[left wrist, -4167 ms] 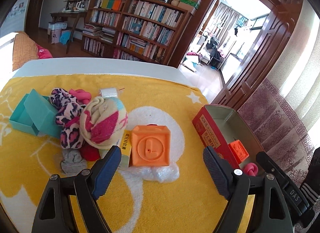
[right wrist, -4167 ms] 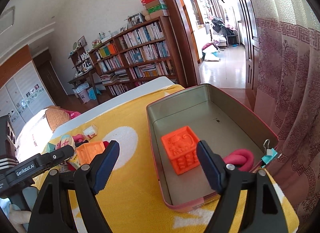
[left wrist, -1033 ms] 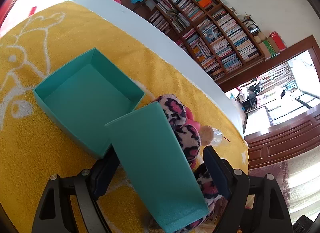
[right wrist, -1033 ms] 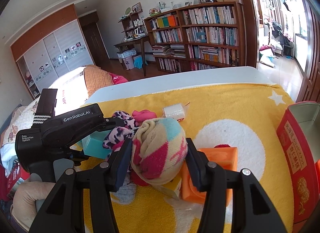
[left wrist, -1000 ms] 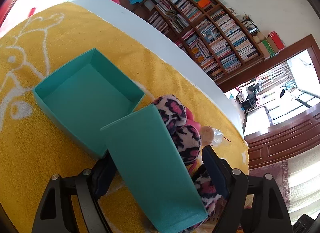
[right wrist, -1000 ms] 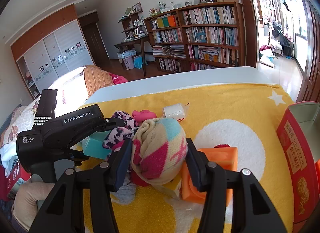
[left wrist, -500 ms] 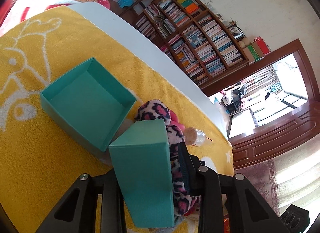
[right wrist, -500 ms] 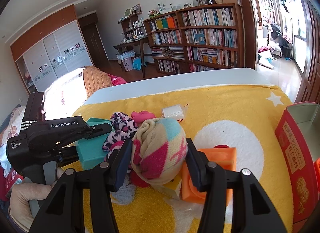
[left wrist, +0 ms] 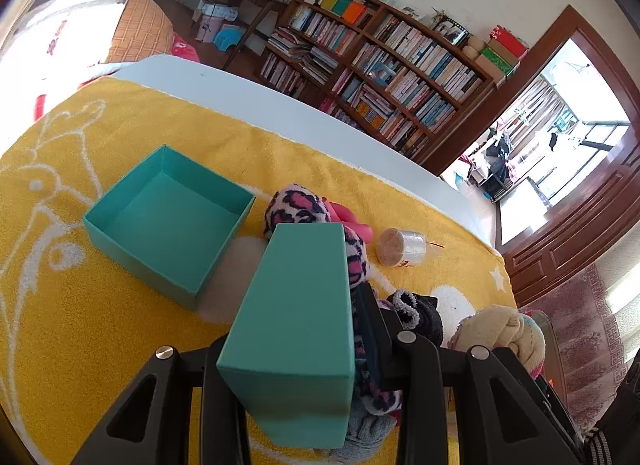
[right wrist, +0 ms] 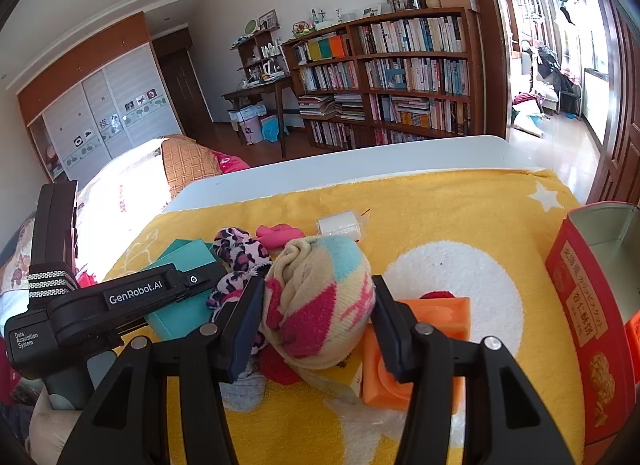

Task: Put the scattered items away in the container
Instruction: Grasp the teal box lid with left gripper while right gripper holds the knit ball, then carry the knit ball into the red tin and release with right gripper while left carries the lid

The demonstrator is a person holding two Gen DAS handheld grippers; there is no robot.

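Gripping teal lid [left wrist: 296,317], sock ball [right wrist: 320,301]

Teal box lid [left wrist: 296,317], leopard-print sock [left wrist: 298,209], yellow towel [left wrist: 120,137].

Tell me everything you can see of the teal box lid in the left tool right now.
The teal cardboard box lid is a plain, matte, shallow rectangular piece with crisp folded edges and no print. The left tool is shut on it, its jaws having just closed, and the lid is held tilted, its closed top facing the camera. It hangs above the yellow towel, apart from the open teal box base on its left. Its right edge overlaps the pink leopard-print fleece sock; contact there cannot be told.
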